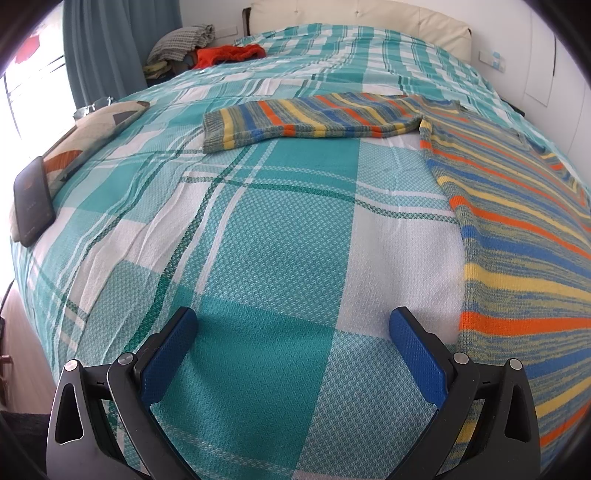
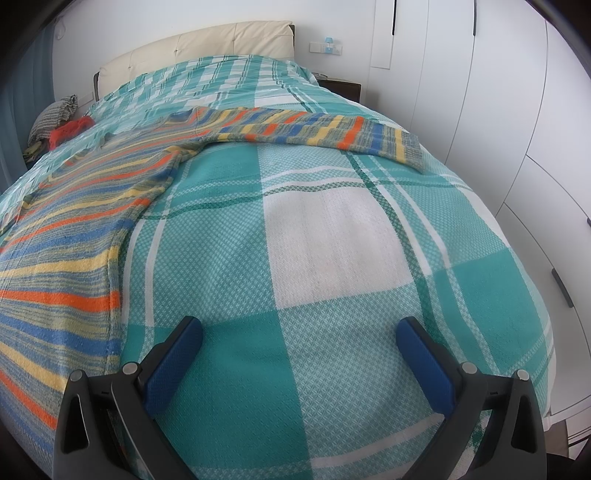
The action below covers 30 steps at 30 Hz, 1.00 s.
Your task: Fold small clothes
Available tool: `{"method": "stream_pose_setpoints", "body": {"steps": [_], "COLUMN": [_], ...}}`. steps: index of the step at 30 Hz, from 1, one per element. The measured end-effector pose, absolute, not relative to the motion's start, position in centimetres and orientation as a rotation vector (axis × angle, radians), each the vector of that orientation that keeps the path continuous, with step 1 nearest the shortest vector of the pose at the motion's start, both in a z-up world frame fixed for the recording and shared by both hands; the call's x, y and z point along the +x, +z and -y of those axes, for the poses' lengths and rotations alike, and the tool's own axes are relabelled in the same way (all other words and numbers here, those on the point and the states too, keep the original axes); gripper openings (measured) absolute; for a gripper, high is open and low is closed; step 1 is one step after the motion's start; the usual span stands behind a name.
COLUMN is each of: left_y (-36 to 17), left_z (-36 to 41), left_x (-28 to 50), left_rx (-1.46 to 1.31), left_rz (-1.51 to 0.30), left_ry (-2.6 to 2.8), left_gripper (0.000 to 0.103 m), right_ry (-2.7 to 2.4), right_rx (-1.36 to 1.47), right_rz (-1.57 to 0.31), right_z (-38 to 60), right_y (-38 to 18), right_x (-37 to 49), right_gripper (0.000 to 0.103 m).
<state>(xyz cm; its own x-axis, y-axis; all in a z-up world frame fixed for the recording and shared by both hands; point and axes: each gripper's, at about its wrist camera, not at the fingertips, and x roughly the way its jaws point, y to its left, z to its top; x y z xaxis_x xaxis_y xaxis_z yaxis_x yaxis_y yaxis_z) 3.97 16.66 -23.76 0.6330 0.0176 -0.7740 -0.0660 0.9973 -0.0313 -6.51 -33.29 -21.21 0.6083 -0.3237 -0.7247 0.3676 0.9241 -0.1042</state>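
Observation:
A striped knitted sweater [image 1: 524, 236] in orange, yellow, blue and grey lies flat on the teal checked bedspread [image 1: 273, 229]. In the left wrist view its body fills the right side and one sleeve [image 1: 310, 120] stretches out to the left. In the right wrist view the sweater body [image 2: 62, 258] fills the left side and the other sleeve [image 2: 332, 133] stretches to the right. My left gripper [image 1: 293, 325] is open and empty above the bedspread, left of the sweater's lower edge. My right gripper [image 2: 299, 332] is open and empty, right of the sweater's lower edge.
A dark phone [image 1: 33, 201] and a patterned cushion [image 1: 92, 133] lie at the bed's left edge. A pile of clothes with a red garment [image 1: 229, 55] sits near the headboard [image 1: 362, 22]. White wardrobe doors [image 2: 517, 110] stand close on the right.

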Motion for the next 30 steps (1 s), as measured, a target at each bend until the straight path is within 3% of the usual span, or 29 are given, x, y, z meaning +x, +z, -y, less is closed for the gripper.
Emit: {"method": "stream_pose_setpoints", "body": {"steps": [13, 20, 30], "left_y": [-22.5, -20.1, -15.5], "left_z": [-17.1, -17.5, -17.7], "left_x": [4.2, 4.0, 15.4], "left_rx": [-0.075, -0.123, -0.15], "left_rz": [-0.877, -0.772, -0.709], "left_ry": [0.035, -0.012, 0.043], "left_gripper": [0.103, 0.103, 0.103], "right_ry": [-0.4, -0.405, -0.413], "right_rx": [0.057, 0.054, 0.052], "right_rz": [-0.824, -0.823, -0.824], "right_z": [33.3, 33.4, 33.4], "right_y": [-21.2, -21.1, -21.0], "right_x": [-6.5, -6.4, -6.0], "right_gripper": [0.103, 0.103, 0.103]}}
